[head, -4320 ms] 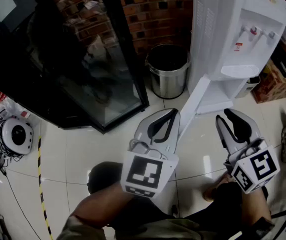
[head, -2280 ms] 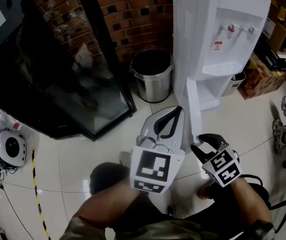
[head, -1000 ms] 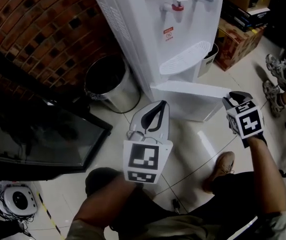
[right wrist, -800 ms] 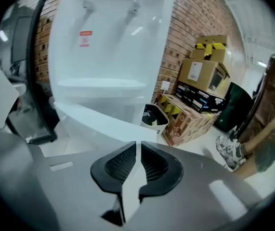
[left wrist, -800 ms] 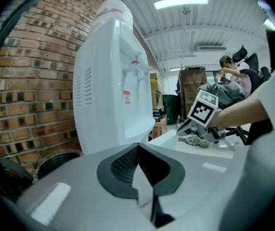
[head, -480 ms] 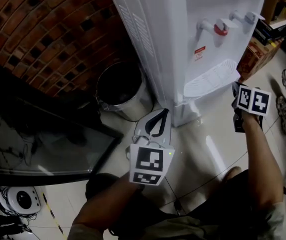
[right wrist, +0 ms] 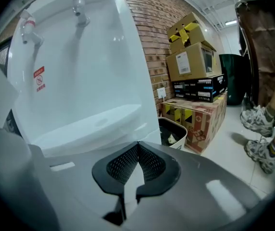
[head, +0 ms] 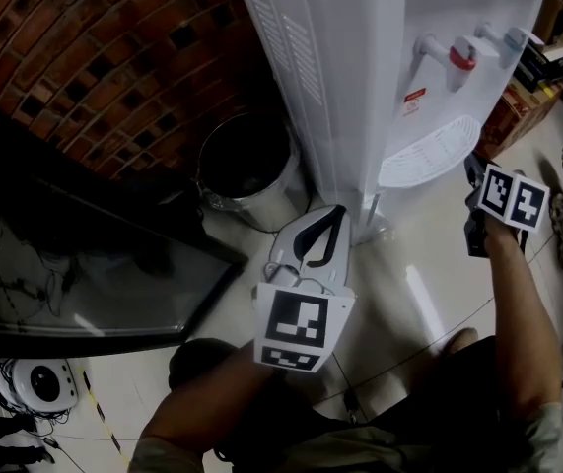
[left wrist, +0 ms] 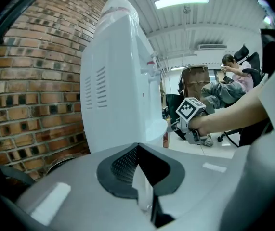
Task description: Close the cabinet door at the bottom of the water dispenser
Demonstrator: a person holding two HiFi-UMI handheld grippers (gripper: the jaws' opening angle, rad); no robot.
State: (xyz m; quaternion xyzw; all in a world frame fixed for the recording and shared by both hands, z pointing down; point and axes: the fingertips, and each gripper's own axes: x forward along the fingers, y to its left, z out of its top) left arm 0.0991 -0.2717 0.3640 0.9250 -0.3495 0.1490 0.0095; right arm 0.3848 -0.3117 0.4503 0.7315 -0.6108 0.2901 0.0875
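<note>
The white water dispenser (head: 360, 67) stands against the brick wall, its red and blue taps above the drip tray (head: 429, 151). No cabinet door sticks out at its foot (head: 370, 227); the tray hides the lower front. My right gripper (head: 474, 173) is shut and empty, close to the dispenser's front beside the tray. Its own view shows the meeting tips of the right gripper (right wrist: 138, 144) just below the drip tray (right wrist: 89, 124). My left gripper (head: 338, 208) is shut on nothing and points at the dispenser's side near the floor. The left gripper (left wrist: 137, 147) faces that dispenser side panel (left wrist: 113, 95).
A steel bin (head: 246, 170) stands left of the dispenser, with a dark glass cabinet (head: 64, 264) further left. Stacked cardboard boxes (right wrist: 195, 47) and a small open bin (right wrist: 173, 131) sit to the right. A person's shoes (right wrist: 260, 129) are on the floor nearby.
The cabinet door stood wide open, then half open a second ago; now it no longer sticks out. My right gripper moved with it to the dispenser's front and its jaws went shut.
</note>
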